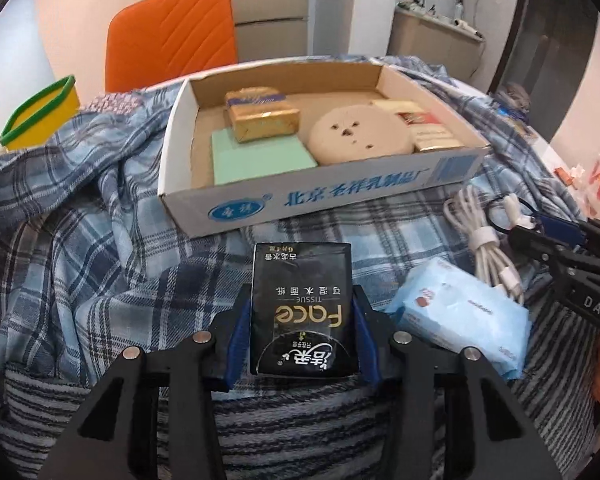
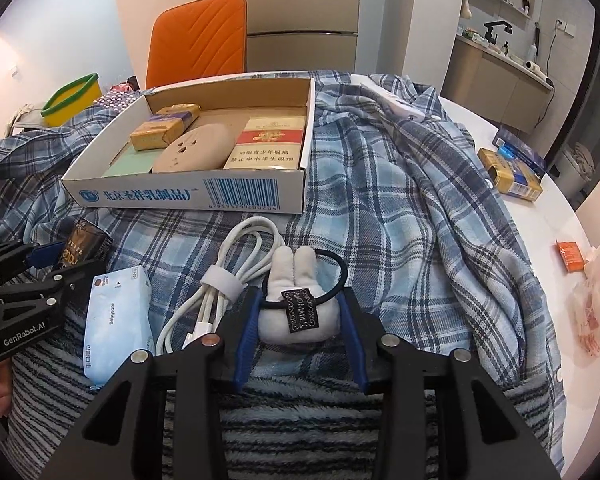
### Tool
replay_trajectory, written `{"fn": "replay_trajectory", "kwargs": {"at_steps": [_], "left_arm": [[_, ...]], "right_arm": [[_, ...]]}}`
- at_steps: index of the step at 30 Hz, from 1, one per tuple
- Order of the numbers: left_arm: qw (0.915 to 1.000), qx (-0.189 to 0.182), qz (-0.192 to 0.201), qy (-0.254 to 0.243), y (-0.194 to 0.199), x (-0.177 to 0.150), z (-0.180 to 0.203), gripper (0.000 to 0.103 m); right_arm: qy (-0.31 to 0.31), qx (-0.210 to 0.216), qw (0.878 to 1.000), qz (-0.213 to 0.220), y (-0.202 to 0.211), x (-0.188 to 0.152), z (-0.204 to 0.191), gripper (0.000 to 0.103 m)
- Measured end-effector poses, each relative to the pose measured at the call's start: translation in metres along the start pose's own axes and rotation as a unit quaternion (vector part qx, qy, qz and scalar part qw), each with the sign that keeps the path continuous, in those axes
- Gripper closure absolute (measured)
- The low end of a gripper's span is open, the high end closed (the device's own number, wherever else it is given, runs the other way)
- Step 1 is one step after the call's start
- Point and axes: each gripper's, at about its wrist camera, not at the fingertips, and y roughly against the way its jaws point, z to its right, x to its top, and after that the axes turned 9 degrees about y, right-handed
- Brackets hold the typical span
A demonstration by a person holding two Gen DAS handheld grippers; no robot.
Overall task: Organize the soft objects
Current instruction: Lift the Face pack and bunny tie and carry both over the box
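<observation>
One black tissue pack (image 1: 302, 304) gripped in left jaws, one plush bunny hair tie (image 2: 298, 304) between right jaws, grip unclear.

A black tissue pack (image 1: 302, 308) with gold lettering lies on blue-and-white plaid cloth (image 1: 100, 240). The wipes pack (image 2: 116, 320) is pale blue, the cable (image 2: 220, 292) white, the plush bunny (image 2: 296, 300) off-white (black label). Orange chair (image 2: 200, 36); white box (image 2: 188, 192) printed blue.
</observation>
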Motion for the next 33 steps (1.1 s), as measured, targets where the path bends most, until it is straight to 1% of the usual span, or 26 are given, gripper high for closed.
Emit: {"fn": "replay_trajectory", "kwargs": {"at_steps": [4, 6, 8, 11, 16, 19, 22, 24, 26, 29, 33], "left_arm": [[0.9991, -0.014, 0.039, 0.004, 0.015, -0.002, -0.002, 0.058], [0.9979, -0.019, 0.062, 0.006, 0.024, -0.002, -0.002, 0.058], [0.9954, -0.030, 0.091, 0.005, 0.036, -0.003, -0.002, 0.058], [0.9894, -0.040, 0.140, -0.002, 0.053, -0.006, 0.000, 0.058], [0.9731, -0.048, 0.225, -0.013, 0.083, -0.013, 0.004, 0.058], [0.9628, -0.047, 0.266, -0.010, 0.096, -0.017, 0.002, 0.058], [0.9520, -0.052, 0.302, 0.001, 0.107, -0.019, -0.003, 0.058], [0.9447, -0.058, 0.323, 0.009, 0.114, -0.020, -0.007, 0.058], [0.9402, -0.057, 0.336, 0.010, 0.119, -0.021, -0.009, 0.058], [0.9329, -0.052, 0.356, 0.007, 0.126, -0.024, -0.009, 0.058], [0.9196, -0.049, 0.390, 0.009, 0.136, -0.027, -0.009, 0.058]], "right_arm": [[0.005, 0.000, 0.999, 0.034, 0.013, -0.001, -0.002, 0.062], [0.012, -0.003, 0.998, 0.059, 0.022, -0.001, -0.005, 0.062], [0.022, -0.005, 0.996, 0.087, 0.032, -0.001, -0.009, 0.062], [0.029, -0.002, 0.992, 0.122, 0.045, -0.003, -0.013, 0.062], [0.032, -0.003, 0.982, 0.186, 0.068, -0.006, -0.017, 0.062], [0.040, -0.010, 0.972, 0.232, 0.084, -0.009, -0.022, 0.062], [0.043, -0.020, 0.959, 0.279, 0.099, -0.015, -0.027, 0.062], [0.039, -0.025, 0.947, 0.318, 0.111, -0.021, -0.027, 0.062], [0.033, -0.030, 0.937, 0.347, 0.120, -0.026, -0.026, 0.062], [0.027, -0.028, 0.926, 0.376, 0.128, -0.031, -0.025, 0.062], [0.026, -0.025, 0.915, 0.401, 0.137, -0.033, -0.026, 0.062]]}}
